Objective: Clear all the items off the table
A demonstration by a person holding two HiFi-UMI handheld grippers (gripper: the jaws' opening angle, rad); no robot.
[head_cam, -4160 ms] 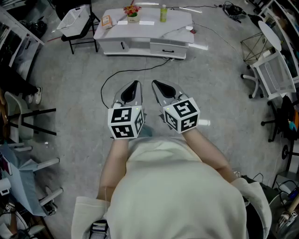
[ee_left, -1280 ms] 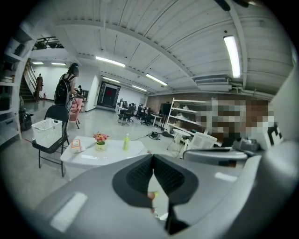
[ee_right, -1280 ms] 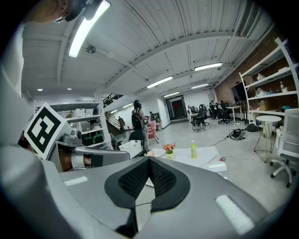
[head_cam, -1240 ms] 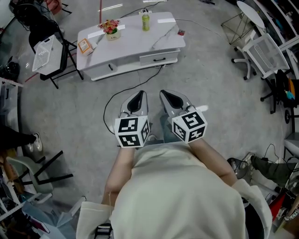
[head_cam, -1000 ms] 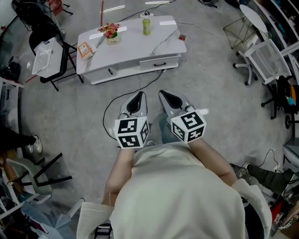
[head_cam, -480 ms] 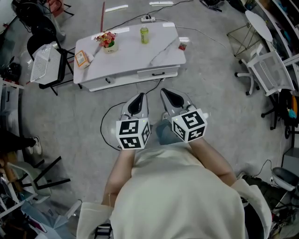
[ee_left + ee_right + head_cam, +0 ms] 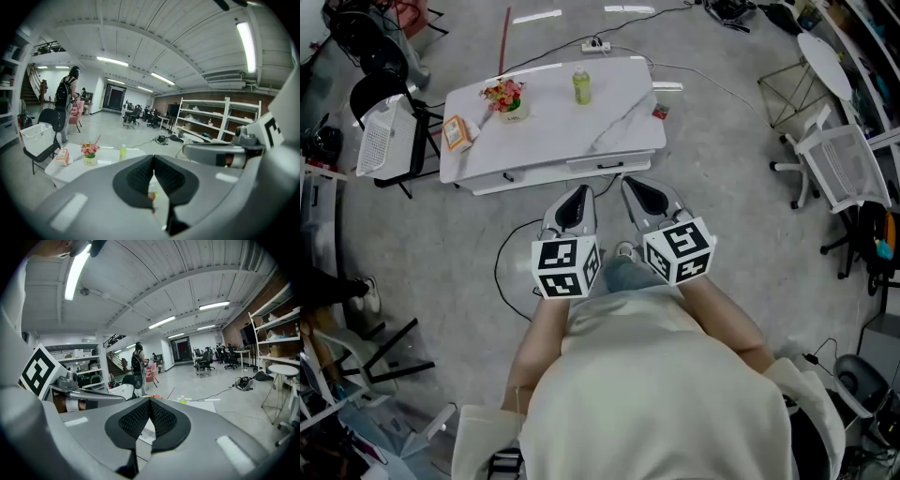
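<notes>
Two empty ones, both closed: left hand-held gripper [image 7: 577, 195] and right hand-held gripper [image 7: 633, 186] side by side near the white counter [image 7: 614, 94], where a green bottle [image 7: 580, 85], flower pot [image 7: 504, 97] and orange box [image 7: 457, 133] sit.

Left tongs [image 7: 575, 208], right tongs [image 7: 641, 198]; both closed, empty
</notes>
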